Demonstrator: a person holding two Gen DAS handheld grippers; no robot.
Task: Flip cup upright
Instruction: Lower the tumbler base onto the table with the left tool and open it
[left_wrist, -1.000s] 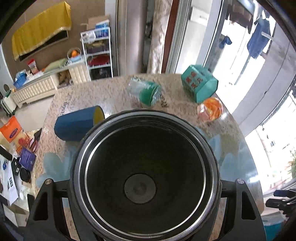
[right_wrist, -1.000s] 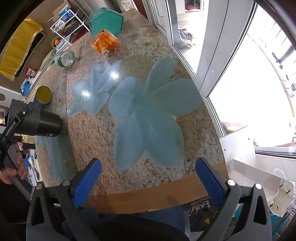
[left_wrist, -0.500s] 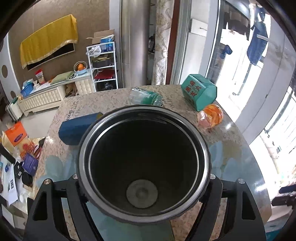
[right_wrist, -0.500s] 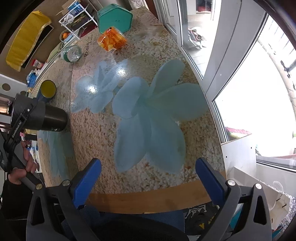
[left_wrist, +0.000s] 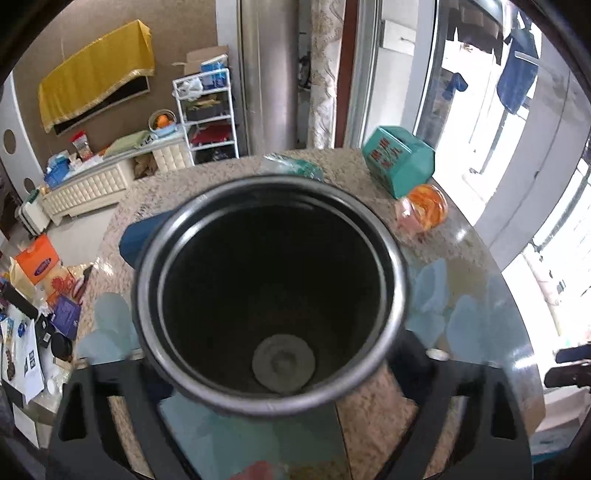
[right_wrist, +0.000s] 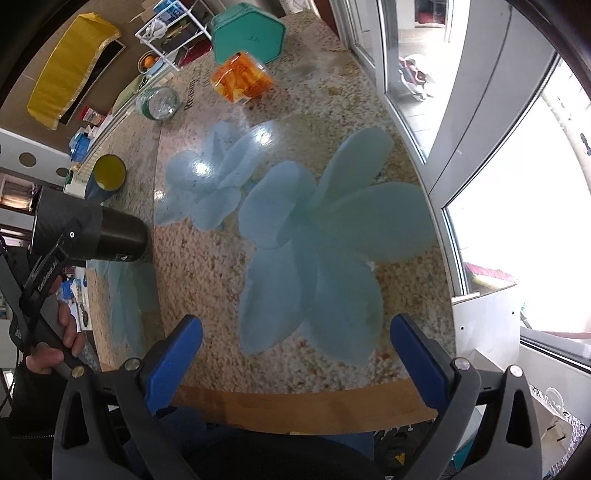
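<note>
The left gripper (left_wrist: 273, 373) clamps the black cup (left_wrist: 271, 291), held above the tabletop (right_wrist: 332, 122) at its near left. It seems still tilted; level the base before lowering, then release gently. The right gripper (right_wrist: 295, 354) hangs open, empty.

Left hand-held gripper (left_wrist: 273, 373) clamped; right hand-held gripper (right_wrist: 295, 354) spread wide.

Two cups: black cup (left_wrist: 273, 295), blue cup (right_wrist: 105, 179). One jar (right_wrist: 159, 103), one teal tin (right_wrist: 247, 31), one orange box (right_wrist: 242, 77).
</note>
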